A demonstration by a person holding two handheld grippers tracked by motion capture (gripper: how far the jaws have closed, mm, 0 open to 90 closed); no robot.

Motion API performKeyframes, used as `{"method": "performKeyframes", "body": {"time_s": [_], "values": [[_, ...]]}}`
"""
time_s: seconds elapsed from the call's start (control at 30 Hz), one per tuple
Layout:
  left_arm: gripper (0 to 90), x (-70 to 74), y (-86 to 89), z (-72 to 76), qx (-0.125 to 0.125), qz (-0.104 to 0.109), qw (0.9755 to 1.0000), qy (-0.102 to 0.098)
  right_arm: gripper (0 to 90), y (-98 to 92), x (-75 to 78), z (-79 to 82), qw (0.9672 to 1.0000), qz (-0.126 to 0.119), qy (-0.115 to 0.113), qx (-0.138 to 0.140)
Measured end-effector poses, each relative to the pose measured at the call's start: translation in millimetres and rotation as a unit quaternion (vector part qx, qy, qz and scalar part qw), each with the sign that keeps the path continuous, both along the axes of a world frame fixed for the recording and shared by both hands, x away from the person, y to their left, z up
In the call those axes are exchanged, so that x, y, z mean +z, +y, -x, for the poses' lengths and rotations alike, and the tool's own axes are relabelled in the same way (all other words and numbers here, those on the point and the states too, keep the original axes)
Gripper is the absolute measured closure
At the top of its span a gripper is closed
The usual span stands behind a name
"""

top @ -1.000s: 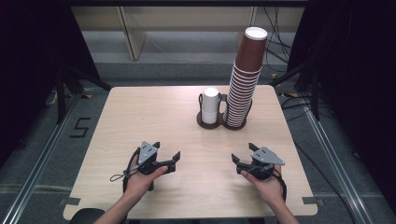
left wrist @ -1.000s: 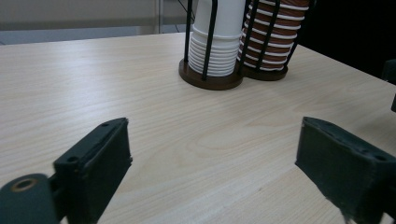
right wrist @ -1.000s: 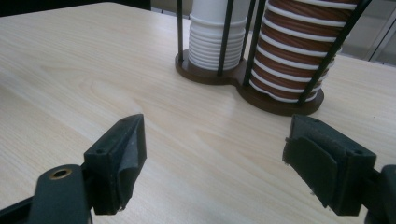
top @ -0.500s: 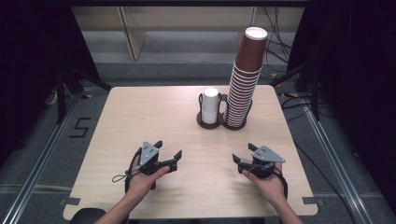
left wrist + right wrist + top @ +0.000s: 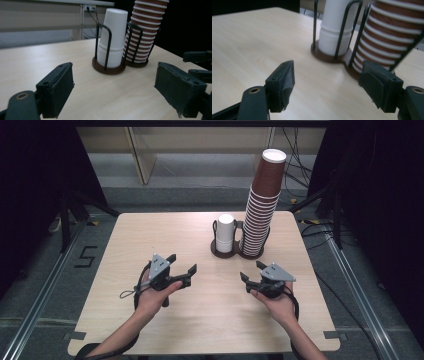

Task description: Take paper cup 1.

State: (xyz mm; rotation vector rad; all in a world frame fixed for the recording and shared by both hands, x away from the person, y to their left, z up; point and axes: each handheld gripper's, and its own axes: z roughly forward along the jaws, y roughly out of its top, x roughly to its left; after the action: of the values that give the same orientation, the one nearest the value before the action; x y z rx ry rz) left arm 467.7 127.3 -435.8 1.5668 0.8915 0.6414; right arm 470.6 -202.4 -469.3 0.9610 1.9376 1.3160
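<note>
A black wire holder [image 5: 223,252] stands at the far middle of the table. Its left bay holds a short stack of white cups [image 5: 225,231], its right bay a tall leaning stack of brown cups [image 5: 262,205]. My left gripper [image 5: 183,263] hovers left of and nearer than the holder, open and empty; its jaws have just been closing a little. My right gripper [image 5: 251,270] is just in front of the brown stack, open and empty, its jaws also just closing. In the left gripper view, the white cups [image 5: 113,37] lie ahead of the left gripper [image 5: 115,86]. In the right gripper view, the brown stack [image 5: 392,32] is close ahead of the right gripper [image 5: 328,81].
The light wooden table [image 5: 150,235] has rounded corners and dark floor all around it. Cables [image 5: 295,167] lie on the floor behind the far right corner. The other gripper [image 5: 198,63] shows at the right edge of the left gripper view.
Both hands have moved forward toward the cup holder and risen slightly. The right gripper's jaws stand visibly narrower than before.
</note>
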Motion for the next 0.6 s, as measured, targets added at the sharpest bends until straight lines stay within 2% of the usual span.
{"method": "performKeyframes", "body": {"time_s": [0.03,0.07,0.13,0.17,0.2,0.23,0.27,0.3,0.37,0.43,0.47,0.5,0.53,0.6], "values": [[14.9,6.5,-6.3,-10.4,-0.002,-0.012,0.9999,-0.011,28.7,4.1,2.4,-6.1,1.0,-0.003,-0.002,0.0],[14.9,6.5,-6.3,-10.4,-0.002,-0.012,0.9999,-0.011,28.7,4.1,2.4,-6.1,1.0,-0.003,-0.002,0.0],[14.8,12.7,-14.3,-21.8,0.005,-0.025,0.9995,-0.018,28.7,12.4,4.6,-18.9,0.9999,0.002,-0.013,0.002],[14.8,16.4,-19.1,-29.3,0.009,-0.029,0.9993,-0.021,28.8,15.5,4.6,-23.2,1.0,0.002,-0.008,0.003],[14.8,21.6,-25.8,-39.9,0.005,-0.035,0.999,-0.029,29.4,24.0,2.5,-34.2,1.0,0.003,-0.005,-0.001],[14.8,21.6,-25.8,-39.9,0.005,-0.035,0.999,-0.029,29.4,24.0,2.5,-34.2,1.0,0.003,-0.005,-0.001],[14.8,27.6,-34.0,-50.6,0.005,-0.041,0.9985,-0.036,30.5,31.6,1.1,-43.1,1.0,-0.002,-0.002,-0.004],[15.0,27.6,-34.0,-50.6,0.005,-0.041,0.9985,-0.036,30.5,31.6,1.1,-43.1,1.0,-0.002,-0.002,-0.004],[15.4,34.6,-43.0,-62.9,-0.002,-0.045,0.9981,-0.043,32.1,39.2,-0.9,-52.3,0.9999,0.0,-0.009,-0.004],[17.0,39.8,-56.4,-77.5,-0.008,-0.053,0.9976,-0.044,33.8,45.7,-3.6,-63.1,0.9999,0.001,-0.005,-0.012],[17.6,40.3,-60.5,-82.3,-0.01,-0.059,0.9973,-0.044,34.1,47.6,-5.5,-66.8,0.9997,-0.007,-0.004,-0.023],[18.3,40.5,-64.6,-86.7,-0.012,-0.06,0.9973,-0.041,34.7,49.0,-6.7,-69.7,0.9994,-0.016,0.012,-0.029],[19.3,40.5,-64.6,-86.7,-0.012,-0.06,0.9973,-0.041,35.1,49.3,-8.3,-75.1,0.9994,-0.016,0.002,-0.032],[20.0,40.0,-72.5,-95.5,-0.02,-0.06,0.9973,-0.036,35.5,51.3,-8.6,-77.2,0.999,-0.013,0.006,-0.042]]}}
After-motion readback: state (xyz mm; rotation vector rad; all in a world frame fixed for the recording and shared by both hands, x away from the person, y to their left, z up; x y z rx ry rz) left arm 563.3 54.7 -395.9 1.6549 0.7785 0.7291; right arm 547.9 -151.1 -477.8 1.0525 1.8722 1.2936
